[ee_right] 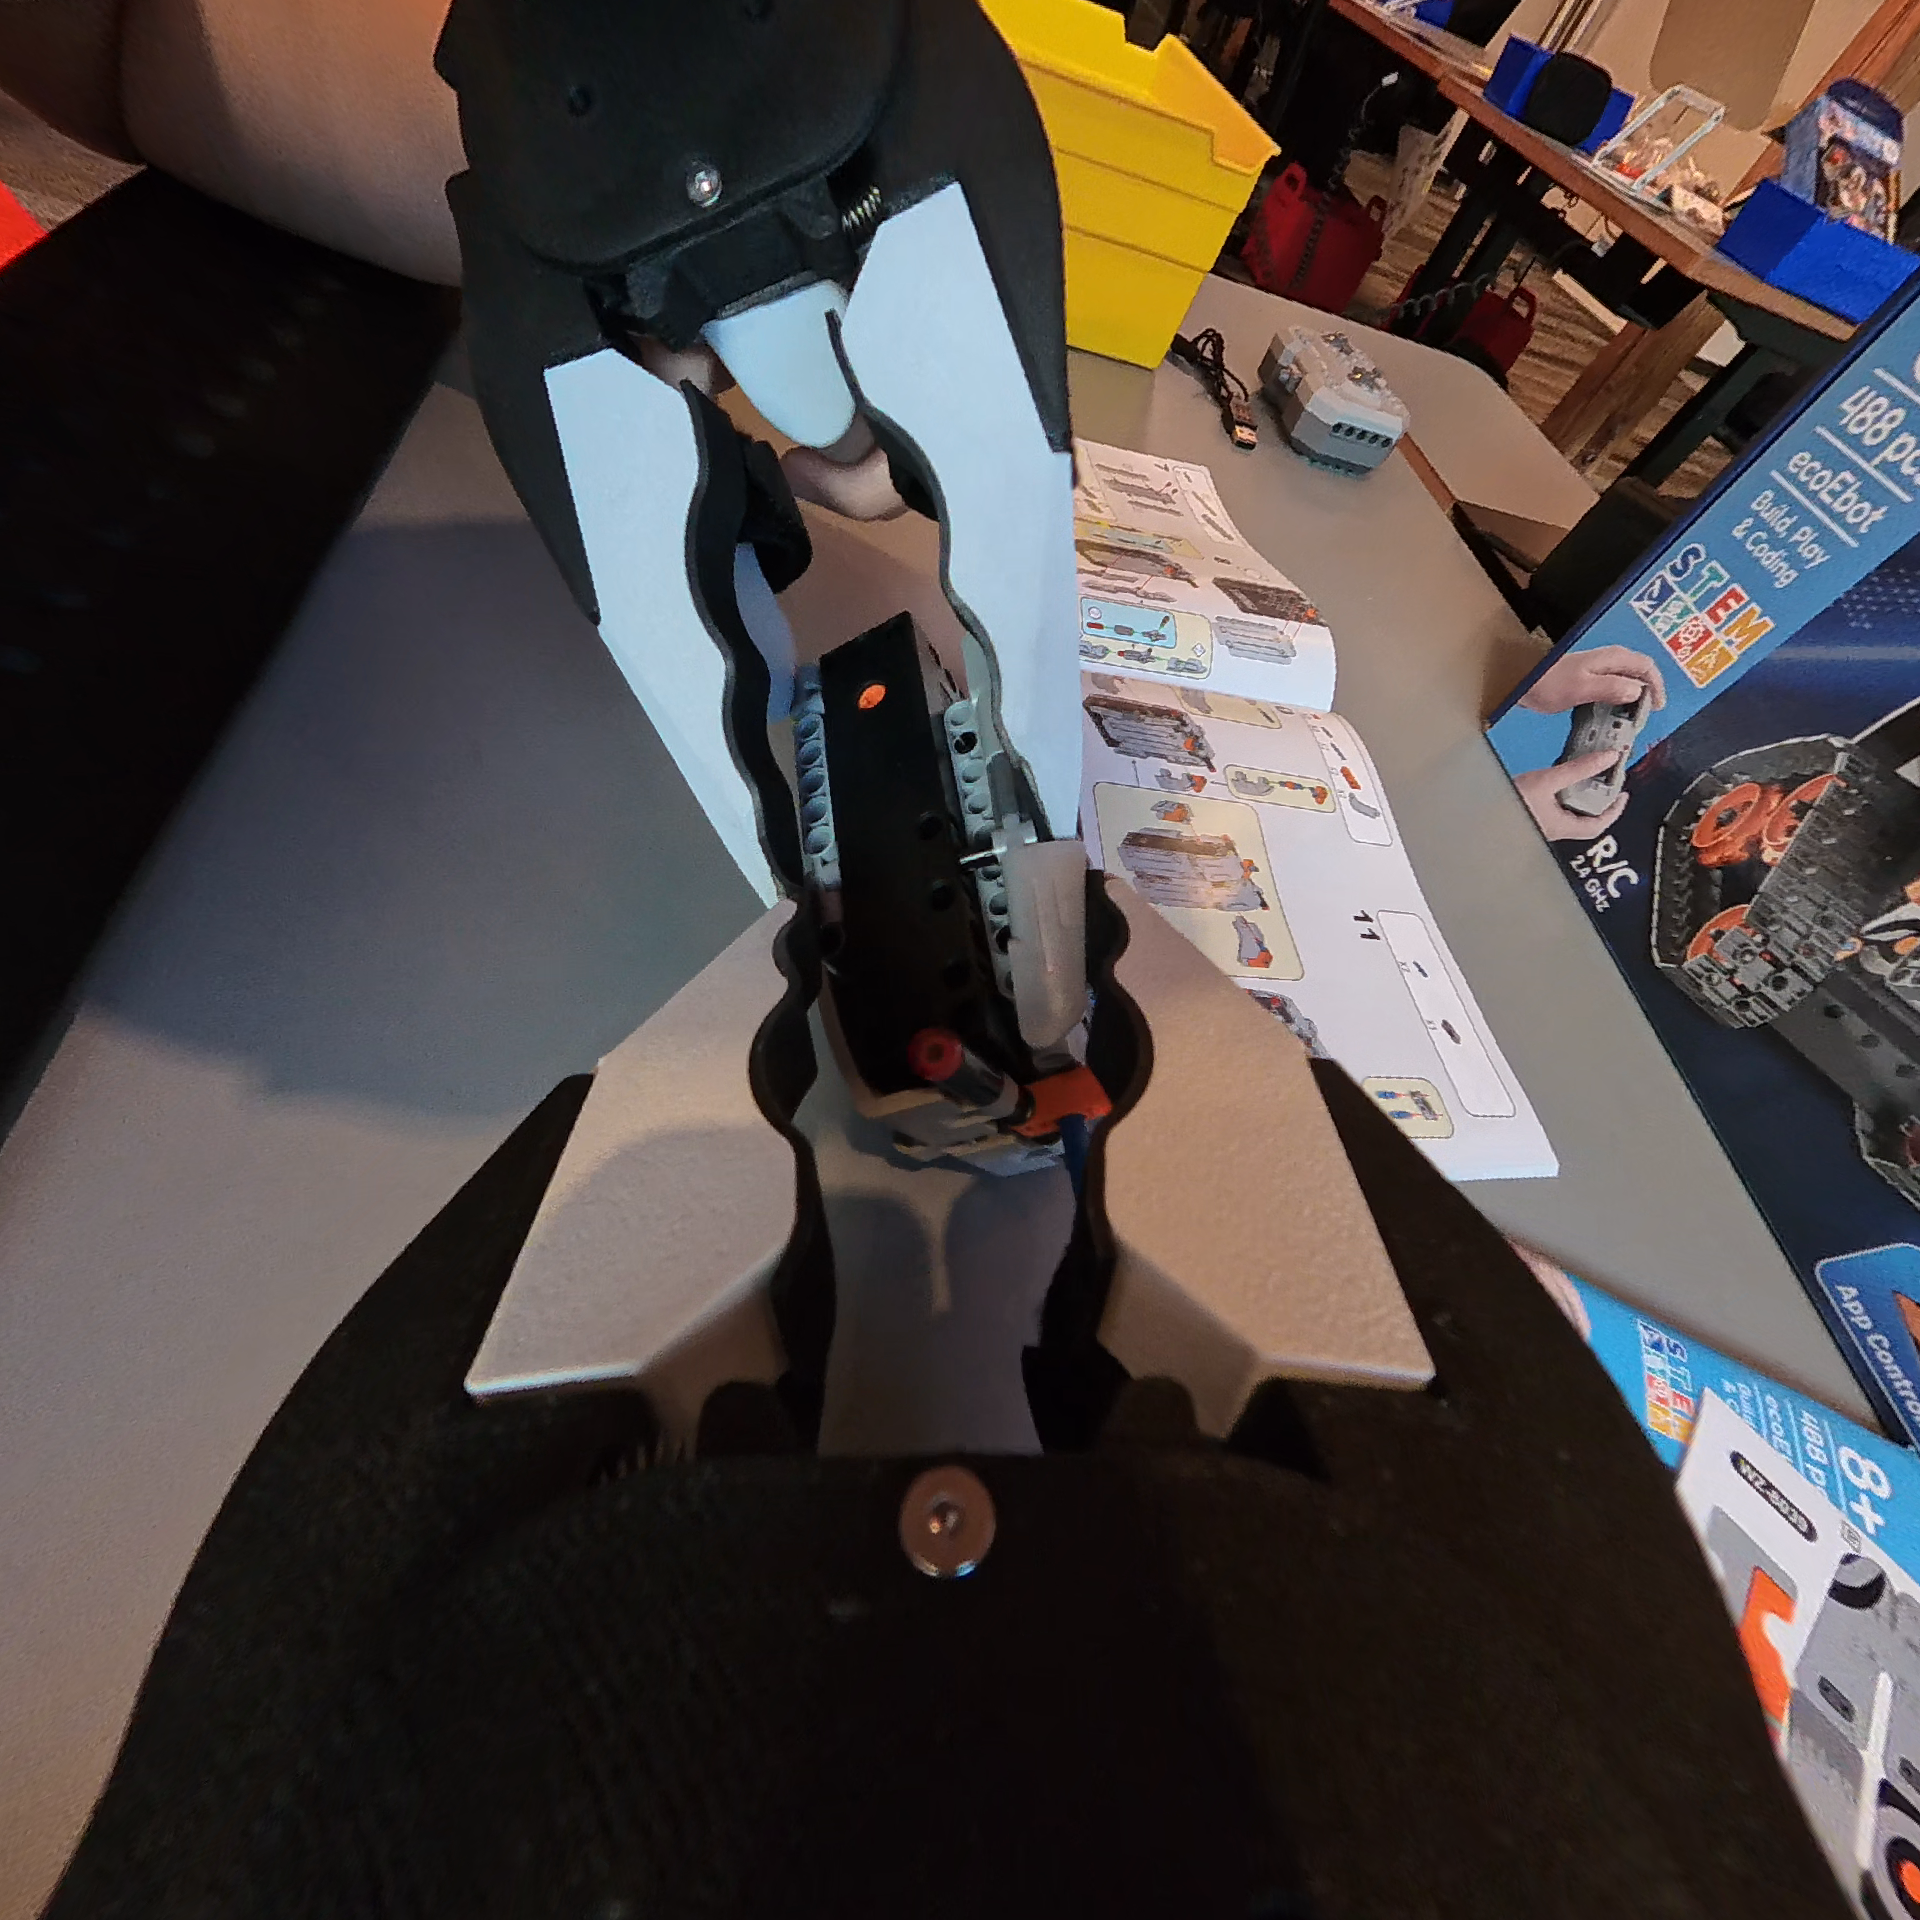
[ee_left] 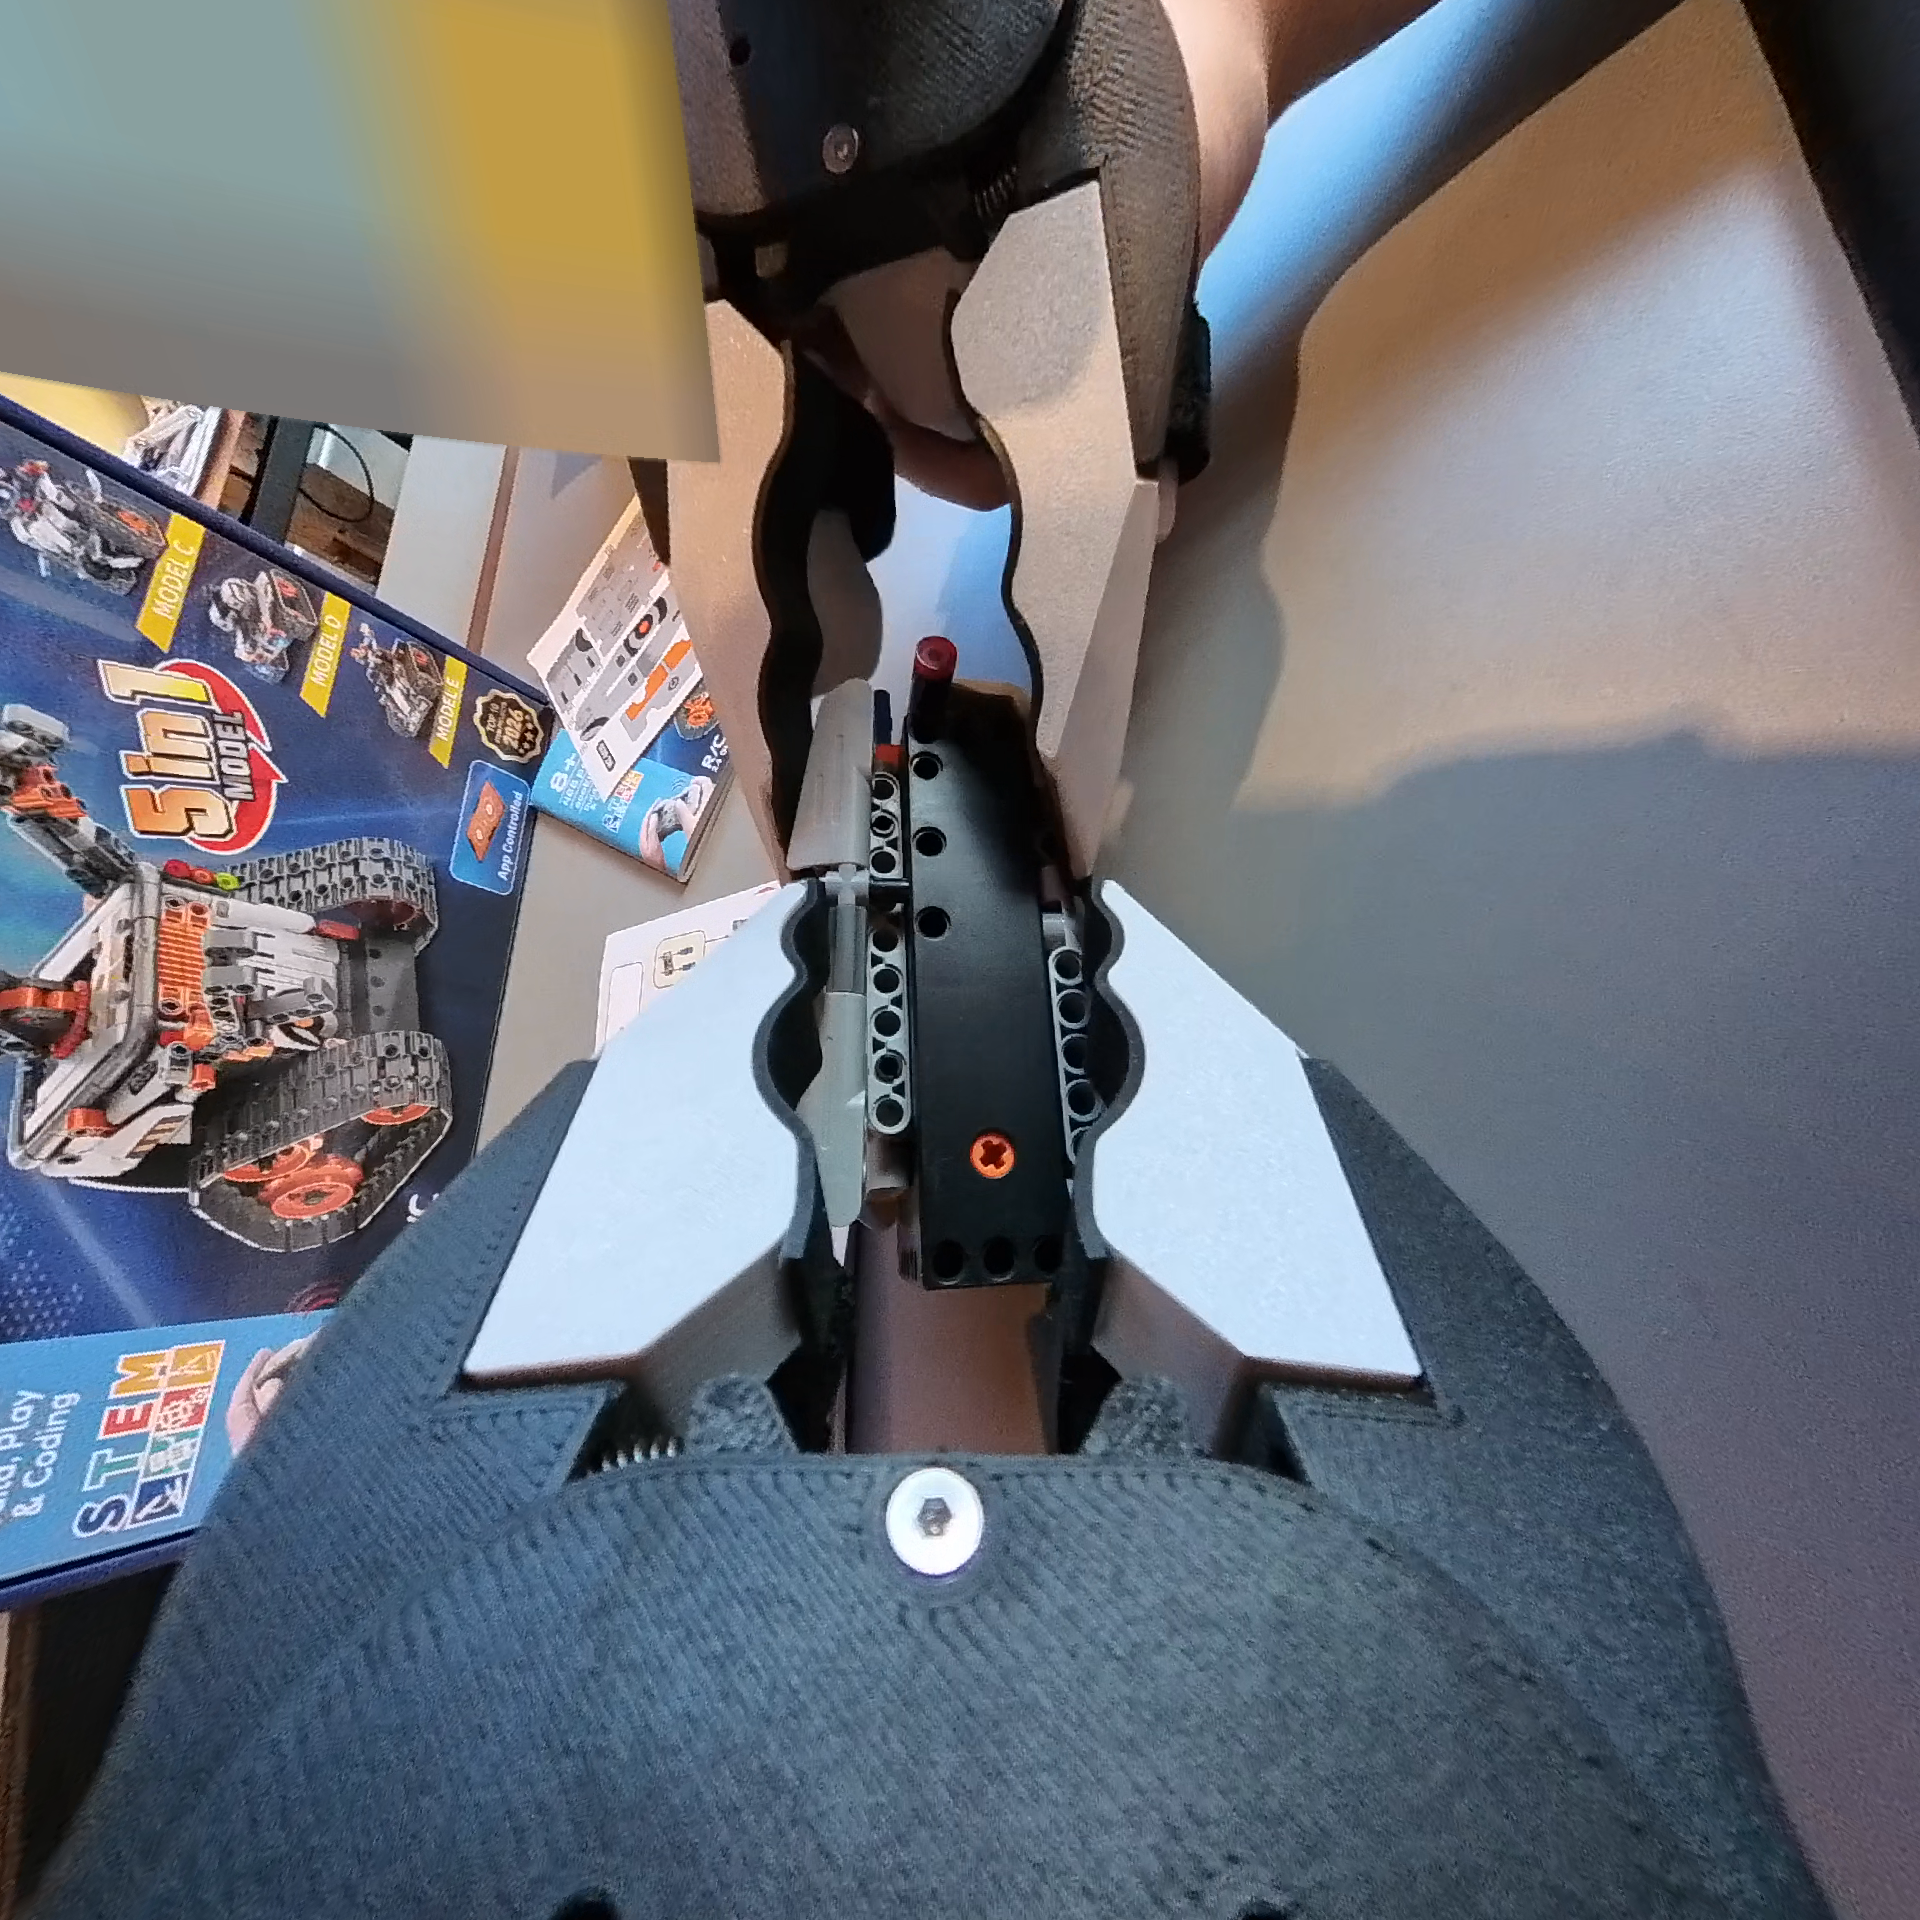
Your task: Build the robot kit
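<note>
Both grippers clamp one black-and-grey brick assembly (ee_left: 966, 1039) above the grey table (ee_right: 364, 935): left gripper (ee_left: 951, 997) on one end, right gripper (ee_right: 940, 987) opposite, beside an open instruction booklet (ee_right: 1299, 831) and blue kit box (ee_left: 208, 935)

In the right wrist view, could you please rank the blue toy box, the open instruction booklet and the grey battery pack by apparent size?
1. blue toy box, cut off by the frame edge
2. open instruction booklet
3. grey battery pack; it lies farther off, so its true size is unsure.

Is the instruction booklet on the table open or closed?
Open: the instruction booklet lies flat on the table, two printed pages showing.
</note>
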The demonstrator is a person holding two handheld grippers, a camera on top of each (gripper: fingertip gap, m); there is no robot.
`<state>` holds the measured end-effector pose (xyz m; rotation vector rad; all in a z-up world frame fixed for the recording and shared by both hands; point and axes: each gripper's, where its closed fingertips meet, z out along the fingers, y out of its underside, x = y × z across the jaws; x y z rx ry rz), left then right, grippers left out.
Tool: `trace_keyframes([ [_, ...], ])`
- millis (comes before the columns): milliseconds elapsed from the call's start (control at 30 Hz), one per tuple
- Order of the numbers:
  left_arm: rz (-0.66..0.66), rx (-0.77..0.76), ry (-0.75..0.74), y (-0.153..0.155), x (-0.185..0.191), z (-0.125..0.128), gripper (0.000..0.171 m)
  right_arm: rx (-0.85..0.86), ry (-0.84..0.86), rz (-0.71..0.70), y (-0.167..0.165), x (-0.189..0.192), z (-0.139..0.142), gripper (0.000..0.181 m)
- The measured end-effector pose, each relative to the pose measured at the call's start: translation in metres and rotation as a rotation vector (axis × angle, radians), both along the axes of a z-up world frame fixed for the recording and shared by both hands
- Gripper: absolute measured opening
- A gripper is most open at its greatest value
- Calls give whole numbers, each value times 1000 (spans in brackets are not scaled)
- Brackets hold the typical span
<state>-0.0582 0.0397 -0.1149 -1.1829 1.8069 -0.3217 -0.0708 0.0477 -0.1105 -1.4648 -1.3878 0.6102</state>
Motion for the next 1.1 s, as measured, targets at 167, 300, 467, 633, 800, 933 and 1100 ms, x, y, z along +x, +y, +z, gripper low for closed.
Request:
trace_keyframes([
  [167, 17, -22, 4, 2, 0, 0, 47, -3, 3, -8, 2, 0, 0, 49],
  [300, 40, -31, 14, 5, 0, 0, 46, 9, -2, -23, 4, 1, 1, 50],
  [467, 49, -60, 18, 6, -1, 1, 46, 91, -29, -36, 6, 1, 4, 52],
  [633, 34, -130, -50, 0, 2, 8, 7, 136, 12, 11, -3, 0, 16, 11],
  [800, 51, -33, 56, 7, 0, -16, 8, 128, -138, -51, 8, 1, -9, 25],
  [933, 50, -53, -17, 3, -1, -8, 14, 97, -101, -28, 4, 4, -7, 37],
  [1100, 82, -160, -137, 8, -12, 14, 23, 10, -26, -20, 1, 11, -4, 39],
])
